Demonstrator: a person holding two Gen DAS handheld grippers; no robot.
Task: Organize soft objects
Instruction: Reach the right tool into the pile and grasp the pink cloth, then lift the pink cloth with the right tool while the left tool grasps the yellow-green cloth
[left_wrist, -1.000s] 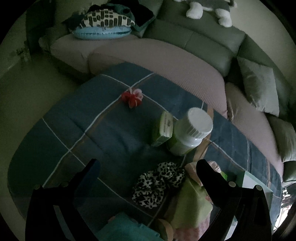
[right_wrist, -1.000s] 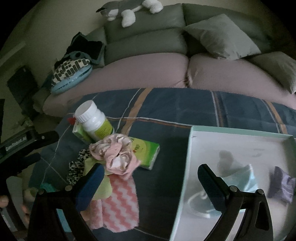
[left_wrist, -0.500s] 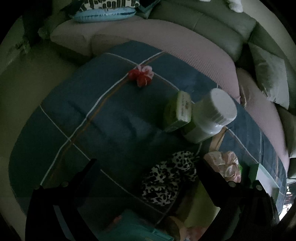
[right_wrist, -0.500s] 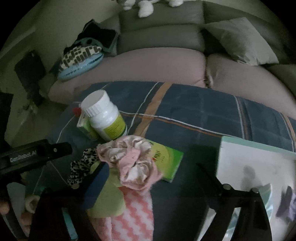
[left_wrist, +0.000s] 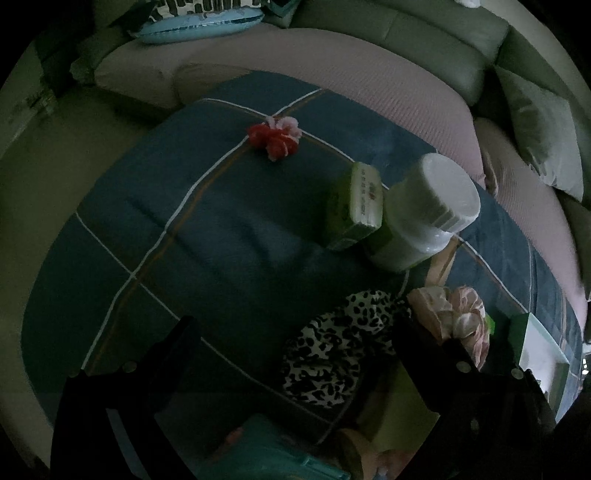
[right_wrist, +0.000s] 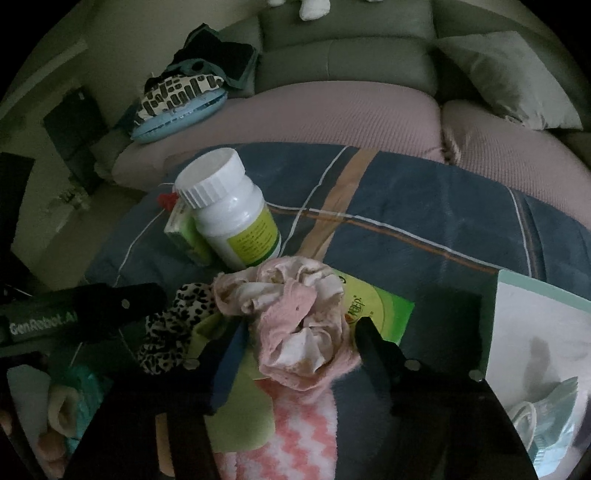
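The pink scrunchie (right_wrist: 295, 325) sits right between the fingers of my right claw (right_wrist: 299, 332), one dark pad (right_wrist: 229, 354) at its left edge and the other at its right; the jaws stand apart around the ruffled fabric and I cannot tell whether they press it yet. It lies on top of a yellow-green cloth (right_wrist: 240, 413) and a pink-and-white zigzag towel (right_wrist: 295, 435), with a flat green packet (right_wrist: 376, 306) just behind it. To its left, touching it, is the leopard-print scrunchie (right_wrist: 177, 325), which from my left wrist view (left_wrist: 332, 354) lies between the spread fingers of my left claw (left_wrist: 291, 332), whose jaws are wide and hold nothing. At the right of the right wrist view the pale tray (right_wrist: 517, 325) holds some light blue items that are too dim to name. Farther back on the blue plaid blanket (left_wrist: 207, 236) a white bottle (right_wrist: 229, 214) with a green label stands upright, touching a small green box (left_wrist: 354, 206) beside it. Beyond those, well apart from the pile, a red-and-pink scrunchie (left_wrist: 275, 136) rests on the blanket. Behind everything runs the sofa (right_wrist: 332, 107), with a grey pillow (right_wrist: 506, 77) at the right and a blue-edged patterned cushion (right_wrist: 177, 103) at the left.
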